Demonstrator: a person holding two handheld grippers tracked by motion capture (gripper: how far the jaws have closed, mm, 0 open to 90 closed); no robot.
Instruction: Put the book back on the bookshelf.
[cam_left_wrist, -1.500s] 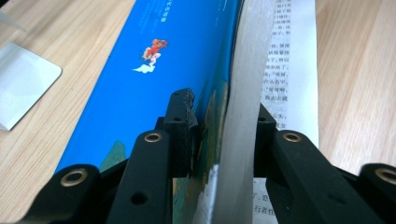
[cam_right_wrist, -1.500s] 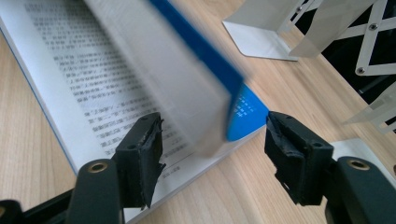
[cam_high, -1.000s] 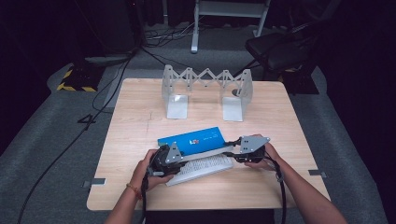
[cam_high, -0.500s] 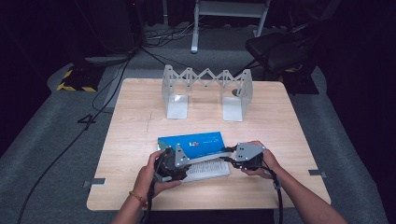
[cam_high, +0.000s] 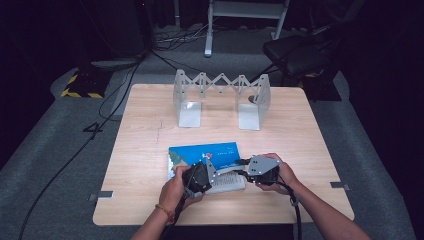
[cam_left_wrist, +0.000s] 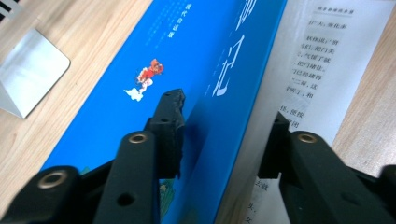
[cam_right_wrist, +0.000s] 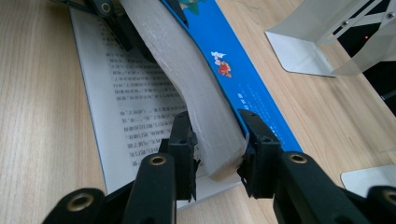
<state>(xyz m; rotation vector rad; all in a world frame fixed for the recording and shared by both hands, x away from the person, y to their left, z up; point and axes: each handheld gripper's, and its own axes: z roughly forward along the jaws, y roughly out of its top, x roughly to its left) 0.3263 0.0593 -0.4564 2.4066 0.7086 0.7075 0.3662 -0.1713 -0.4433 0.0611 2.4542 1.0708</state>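
Right gripper view, lower centre: the right gripper (cam_right_wrist: 217, 140) pinches the book's (cam_right_wrist: 196, 88) page block; the left gripper (cam_left_wrist: 224, 135), just closing, straddles its spine to shut it.

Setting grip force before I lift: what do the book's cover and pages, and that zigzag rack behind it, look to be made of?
Book: its blue cover looks like glossy coated card with a sheen; the page block is matte off-white paper, its edges fibrous. Rack: probably sheet metal, pale grey with a satin shine and riveted links.
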